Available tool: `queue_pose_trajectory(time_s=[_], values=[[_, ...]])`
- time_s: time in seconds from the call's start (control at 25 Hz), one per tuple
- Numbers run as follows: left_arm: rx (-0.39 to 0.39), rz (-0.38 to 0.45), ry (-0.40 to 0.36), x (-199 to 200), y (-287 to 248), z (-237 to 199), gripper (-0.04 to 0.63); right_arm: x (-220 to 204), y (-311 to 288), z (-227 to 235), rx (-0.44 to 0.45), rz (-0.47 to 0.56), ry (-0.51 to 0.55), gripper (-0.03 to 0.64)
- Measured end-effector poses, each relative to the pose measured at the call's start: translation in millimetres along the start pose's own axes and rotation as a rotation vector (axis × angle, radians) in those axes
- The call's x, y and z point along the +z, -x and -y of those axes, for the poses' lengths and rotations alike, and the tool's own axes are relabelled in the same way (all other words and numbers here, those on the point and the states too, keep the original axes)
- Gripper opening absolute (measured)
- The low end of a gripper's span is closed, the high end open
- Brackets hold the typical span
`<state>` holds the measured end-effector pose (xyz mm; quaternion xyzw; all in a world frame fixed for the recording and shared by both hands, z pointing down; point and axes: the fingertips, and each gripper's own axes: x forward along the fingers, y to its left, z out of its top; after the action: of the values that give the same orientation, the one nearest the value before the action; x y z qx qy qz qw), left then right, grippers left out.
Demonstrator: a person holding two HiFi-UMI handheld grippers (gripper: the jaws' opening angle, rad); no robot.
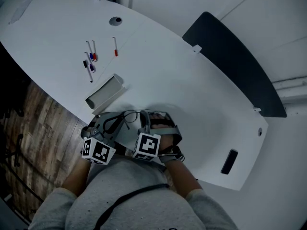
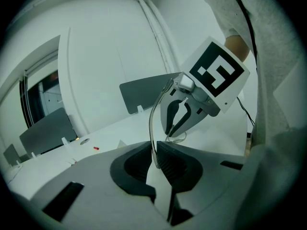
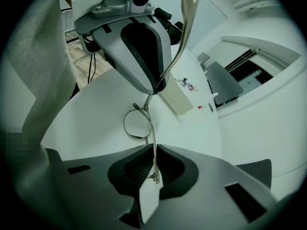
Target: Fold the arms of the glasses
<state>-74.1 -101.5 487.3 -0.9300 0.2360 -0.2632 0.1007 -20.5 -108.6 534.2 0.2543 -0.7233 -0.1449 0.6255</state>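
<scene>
The left gripper (image 2: 155,151) is closed on one thin metal arm of the glasses (image 1: 126,114), and the right gripper (image 3: 154,153) is likewise clamped on the other arm, whose wire runs up from its jaws to a round lens rim (image 3: 136,124). The glasses are held between the two grippers, close in front of the person, over the near edge of the white table (image 1: 201,95). Further back on the table lie a grey box (image 1: 105,95) and a few markers (image 1: 91,60).
</scene>
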Motion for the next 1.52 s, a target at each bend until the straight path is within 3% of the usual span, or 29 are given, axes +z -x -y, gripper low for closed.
queue_pose_trajectory(time_s=[0.2,0.36,0.56,0.64,0.92,1.12,1.2,1.52], values=[[0.001,0.0,0.006,-1,1,0,0.043,3,-2,1,-0.008,-0.003,0.035,0.032],[0.005,-0.014,0.009,-4,1,-2,0.043,2,-1,4,-0.017,0.022,-0.033,0.034],[0.0,-0.021,0.022,-8,1,-2,0.041,-1,8,1,0.058,0.097,-0.221,0.05],[-0.001,-0.022,0.029,-9,1,-3,0.041,-6,14,0,0.107,0.13,-0.32,0.146],[-0.017,-0.036,0.029,-9,-1,-5,0.043,-56,9,10,0.147,0.18,-0.634,0.146],[-0.028,-0.043,0.002,-6,-2,-5,0.043,-56,-1,10,0.217,0.278,-0.797,0.142],[-0.03,-0.045,-0.008,-3,-4,-5,0.042,-54,-3,9,0.212,0.282,-0.812,0.078],[-0.025,-0.052,0.002,-4,-10,-12,0.041,-51,2,4,0.196,0.29,-0.759,0.061]])
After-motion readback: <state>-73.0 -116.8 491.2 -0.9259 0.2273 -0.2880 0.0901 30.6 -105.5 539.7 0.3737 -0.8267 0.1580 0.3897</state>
